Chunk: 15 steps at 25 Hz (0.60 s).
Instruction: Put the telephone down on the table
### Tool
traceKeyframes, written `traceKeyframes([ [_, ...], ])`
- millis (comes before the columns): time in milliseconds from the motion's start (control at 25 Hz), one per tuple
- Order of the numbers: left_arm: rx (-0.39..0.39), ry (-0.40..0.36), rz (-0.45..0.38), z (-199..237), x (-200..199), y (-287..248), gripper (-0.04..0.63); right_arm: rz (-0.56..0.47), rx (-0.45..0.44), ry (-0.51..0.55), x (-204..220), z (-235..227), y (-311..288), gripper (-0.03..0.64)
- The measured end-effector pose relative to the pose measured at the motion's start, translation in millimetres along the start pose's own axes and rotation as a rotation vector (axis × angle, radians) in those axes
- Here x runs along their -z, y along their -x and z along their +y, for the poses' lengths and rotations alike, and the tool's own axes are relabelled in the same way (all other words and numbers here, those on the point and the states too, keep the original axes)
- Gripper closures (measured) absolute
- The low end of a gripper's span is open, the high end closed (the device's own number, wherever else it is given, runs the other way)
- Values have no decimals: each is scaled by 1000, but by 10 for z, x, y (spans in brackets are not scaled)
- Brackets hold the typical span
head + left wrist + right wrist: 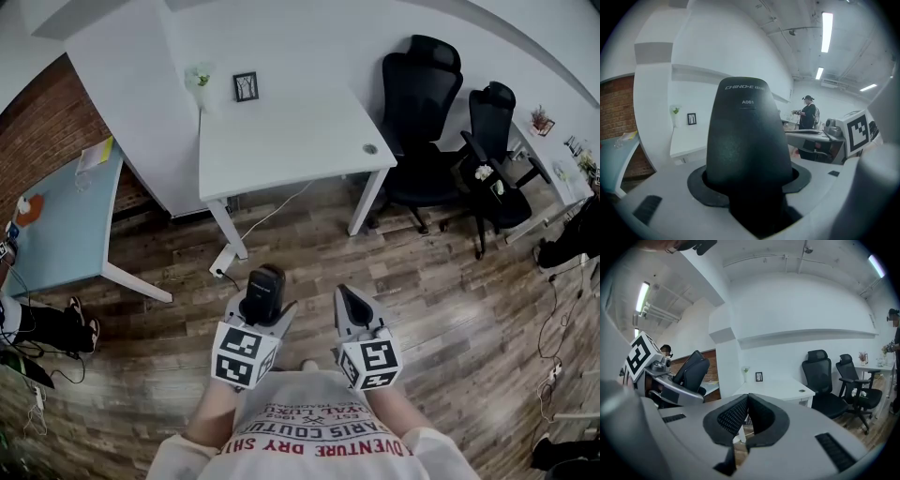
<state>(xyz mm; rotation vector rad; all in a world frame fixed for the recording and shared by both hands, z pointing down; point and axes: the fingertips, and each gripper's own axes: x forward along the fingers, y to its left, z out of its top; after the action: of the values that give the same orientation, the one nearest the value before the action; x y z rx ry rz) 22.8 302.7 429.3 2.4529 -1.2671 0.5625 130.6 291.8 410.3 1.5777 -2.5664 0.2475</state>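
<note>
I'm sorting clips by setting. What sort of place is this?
Probably an office: a white desk, black swivel chairs beside it, and ceiling strip lights overhead.

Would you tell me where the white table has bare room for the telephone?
The white table is bare from its near edge back to the picture frame, left of the cable hole. Only the far left corner is crowded: small plant beside the frame.

The left gripper (263, 298) and right gripper (350, 298) are grey, with black ribbed pads (731, 416). Each carries a white cube (243, 354) of black square markers. The shirt (314, 422) is white with red and dark lettering.
</note>
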Motion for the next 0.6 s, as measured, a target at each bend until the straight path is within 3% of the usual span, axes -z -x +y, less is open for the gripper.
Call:
traceKeyframes([
  [320, 37, 46, 18, 159, -197, -488, 304, 51, -6, -11, 59, -293, -372, 592],
  [600, 70, 22, 33, 753, -456, -893, 304, 55, 33, -14, -92, -389, -1103, 592],
])
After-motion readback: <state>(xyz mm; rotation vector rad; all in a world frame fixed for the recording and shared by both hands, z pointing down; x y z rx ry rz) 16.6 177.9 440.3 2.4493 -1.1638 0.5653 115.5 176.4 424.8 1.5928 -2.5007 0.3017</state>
